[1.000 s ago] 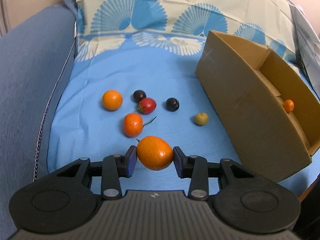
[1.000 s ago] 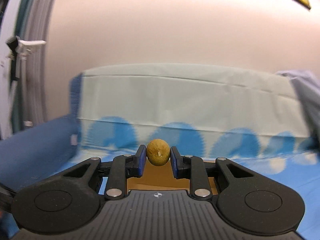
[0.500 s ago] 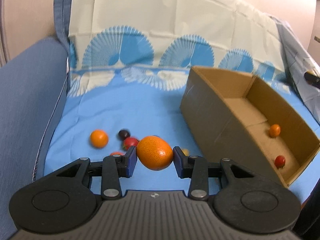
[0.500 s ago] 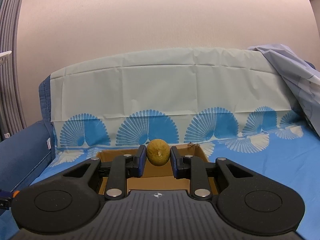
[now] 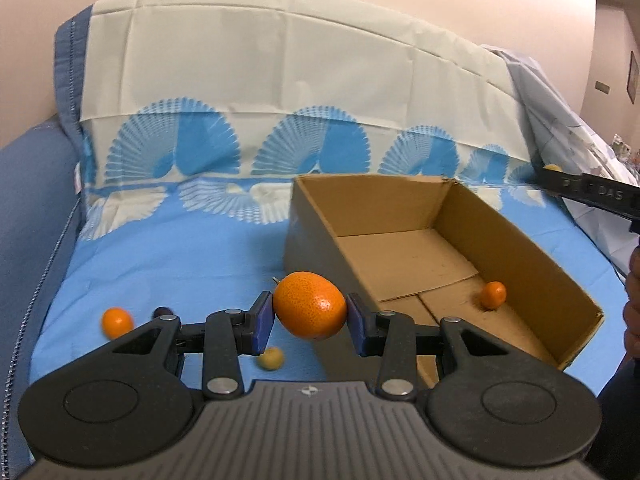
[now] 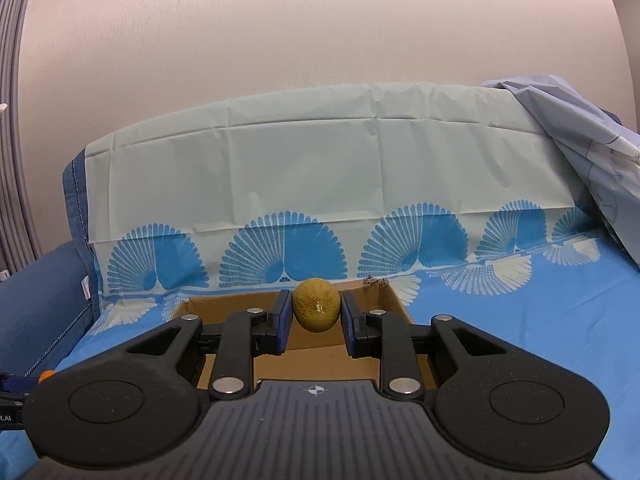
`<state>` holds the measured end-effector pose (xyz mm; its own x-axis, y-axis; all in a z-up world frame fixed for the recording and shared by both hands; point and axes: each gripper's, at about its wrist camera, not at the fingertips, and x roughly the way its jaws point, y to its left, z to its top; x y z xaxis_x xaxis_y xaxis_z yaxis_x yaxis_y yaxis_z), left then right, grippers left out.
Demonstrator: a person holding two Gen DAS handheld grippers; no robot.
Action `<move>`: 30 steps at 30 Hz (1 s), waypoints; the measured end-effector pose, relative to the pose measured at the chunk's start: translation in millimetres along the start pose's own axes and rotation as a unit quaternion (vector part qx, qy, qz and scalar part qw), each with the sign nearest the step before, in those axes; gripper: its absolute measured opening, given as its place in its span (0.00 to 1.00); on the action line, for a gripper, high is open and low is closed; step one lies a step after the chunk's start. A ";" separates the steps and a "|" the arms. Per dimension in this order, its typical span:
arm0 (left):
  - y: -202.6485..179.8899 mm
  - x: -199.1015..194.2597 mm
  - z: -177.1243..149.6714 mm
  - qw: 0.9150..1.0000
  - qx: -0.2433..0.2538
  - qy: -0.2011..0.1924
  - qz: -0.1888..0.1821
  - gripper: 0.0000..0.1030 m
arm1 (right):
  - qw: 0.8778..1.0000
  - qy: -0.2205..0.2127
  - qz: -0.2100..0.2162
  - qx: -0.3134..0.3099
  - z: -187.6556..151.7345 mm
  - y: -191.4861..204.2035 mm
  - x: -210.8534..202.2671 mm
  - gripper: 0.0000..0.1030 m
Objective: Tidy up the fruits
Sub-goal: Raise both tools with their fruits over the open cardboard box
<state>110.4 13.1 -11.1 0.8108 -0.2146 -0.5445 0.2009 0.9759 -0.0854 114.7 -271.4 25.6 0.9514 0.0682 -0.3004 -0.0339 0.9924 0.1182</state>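
Note:
My left gripper (image 5: 309, 318) is shut on a large orange fruit (image 5: 310, 306), held in the air just left of the open cardboard box (image 5: 520, 248). One small orange fruit (image 5: 493, 295) lies inside the box. On the blue cloth lie a small orange (image 5: 117, 322), a dark plum (image 5: 162, 313) and a pale yellow-green fruit (image 5: 271, 358). My right gripper (image 6: 314, 316) is shut on a small brownish-green fruit (image 6: 317, 309), above the box (image 6: 384, 294). It also shows at the right edge of the left wrist view, right gripper (image 5: 580, 190).
A patterned blue and white cloth (image 5: 180, 248) covers the sofa seat and back. The blue sofa arm (image 5: 28, 208) rises at the left. A crumpled pale sheet (image 6: 580, 132) hangs over the back at the right. A person's hand (image 5: 632, 312) is at the right edge.
My left gripper rose and swung right with the orange, so the box now lies open ahead and most loose fruits slid below the jaws. My right gripper tilted down over the box.

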 end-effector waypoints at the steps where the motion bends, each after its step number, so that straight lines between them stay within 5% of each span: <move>1: -3.6 0.9 0.3 1.000 0.001 -0.003 -0.003 0.42 | 1.000 0.001 -0.001 -0.002 0.1 1.0 1.0 0.26; 11: -19.0 11.3 -1.8 0.999 -0.003 -0.041 -0.033 0.42 | 1.000 0.008 -0.010 -0.026 -1.9 4.4 7.5 0.26; 30: -40.8 32.8 -0.9 0.997 -0.012 -0.041 -0.067 0.42 | 0.999 0.014 -0.024 -0.030 -2.3 0.8 14.5 0.26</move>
<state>128.3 -33.7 -26.3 0.8197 -0.3452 -0.4571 0.2984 0.9385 -0.1735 127.8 -269.4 19.2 0.9434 0.0225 -0.3308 -0.0075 0.9989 0.0465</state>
